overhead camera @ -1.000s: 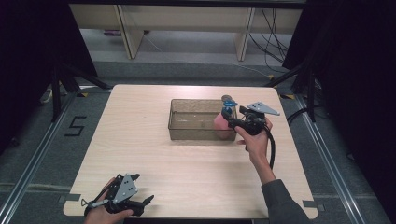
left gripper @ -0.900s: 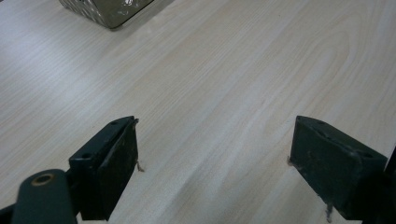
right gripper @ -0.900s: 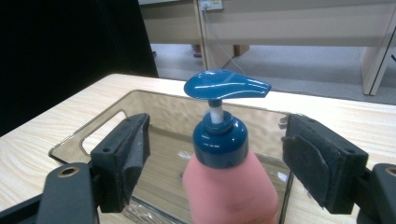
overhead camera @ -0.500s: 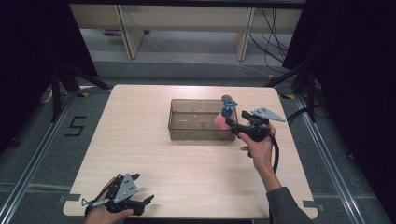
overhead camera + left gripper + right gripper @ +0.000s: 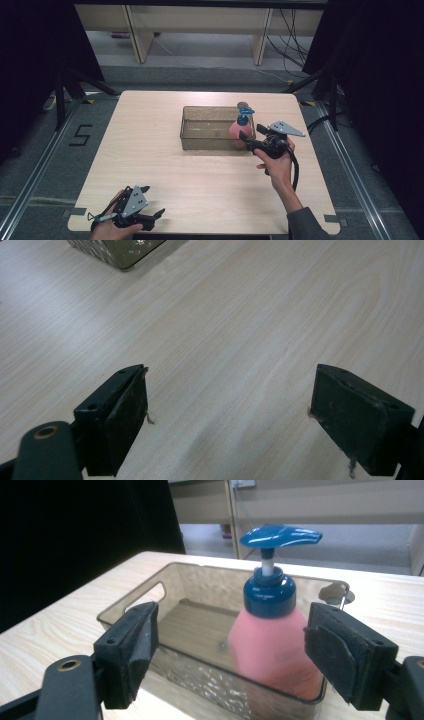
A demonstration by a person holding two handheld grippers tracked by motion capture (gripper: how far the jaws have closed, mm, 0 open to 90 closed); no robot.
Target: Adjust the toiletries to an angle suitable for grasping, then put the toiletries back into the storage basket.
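Observation:
A pink pump bottle (image 5: 236,132) with a blue pump head (image 5: 245,119) stands upright inside the right end of a clear brownish bin (image 5: 200,143) at the table's middle back. My right gripper (image 5: 251,133) hovers just outside the bin's right front corner, pointing at the bottle, jaws open and apart from it. In the right gripper view the bottle (image 5: 270,650) stands behind the bin wall (image 5: 130,611), framed by the open right gripper (image 5: 232,630). My left gripper (image 5: 152,202) rests open near the table's front left edge; the left gripper (image 5: 230,390) has bare tabletop between its jaws.
A small round grey object (image 5: 243,105) lies just behind the bin's far right corner. The bin's corner (image 5: 117,250) shows at the top of the left gripper view. The table (image 5: 150,125) ends close behind the left hand. Shelving stands beyond the far edge.
The right gripper has drawn back from the bottle toward the person, a little way off the bin's right end. The bottle stays standing in the bin. The left gripper has not moved.

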